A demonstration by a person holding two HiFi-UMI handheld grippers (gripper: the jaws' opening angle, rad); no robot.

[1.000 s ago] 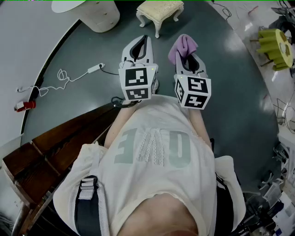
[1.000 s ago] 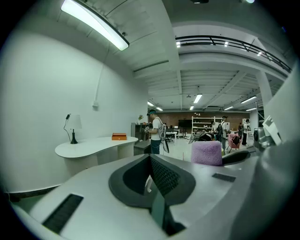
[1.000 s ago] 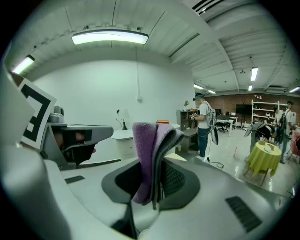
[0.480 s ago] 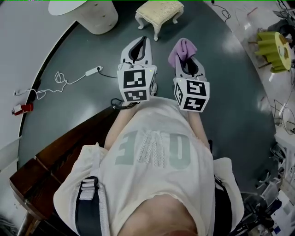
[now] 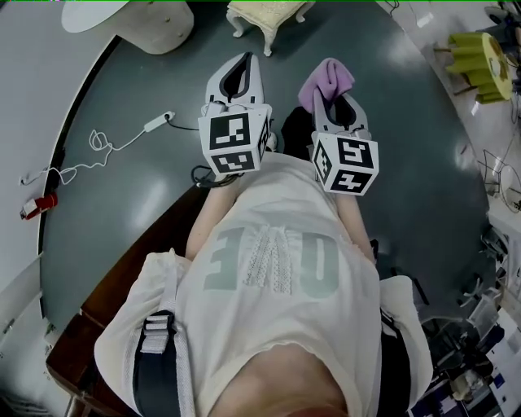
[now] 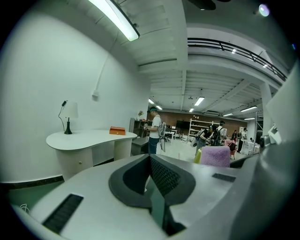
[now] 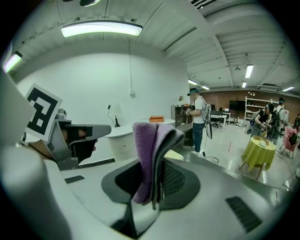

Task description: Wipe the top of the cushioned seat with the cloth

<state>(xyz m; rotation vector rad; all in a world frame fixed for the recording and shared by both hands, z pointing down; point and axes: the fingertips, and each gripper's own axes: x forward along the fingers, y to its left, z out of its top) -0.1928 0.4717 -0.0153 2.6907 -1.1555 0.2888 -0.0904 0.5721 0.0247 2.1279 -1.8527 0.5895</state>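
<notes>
Carrying the purple terry cloth [image 5: 327, 79] toward the cream cushioned seat with carved white legs [image 5: 264, 12], I judge this to be the approach; no wiping has begun. Left of the seat stands a white rounded desk pedestal [image 5: 159, 28]. On the near side of the seat, slightly to its left, my left gripper [image 5: 238, 75] has its jaws pressed together on nothing. Near the seat's right, my right gripper [image 5: 332, 96] is clamped on the cloth, which stands folded between the jaws and pokes past their tips. The cloth is well apart from the seat, with dark grey floor [image 5: 391, 163] between them. Far to the seat's right sits a round yellow-green table [image 5: 480, 69]. Next, I think, I must close on the seat, tip the right gripper down so the cloth's free fold meets the cushion top flat, then sweep across it, with the left gripper held clear.
</notes>
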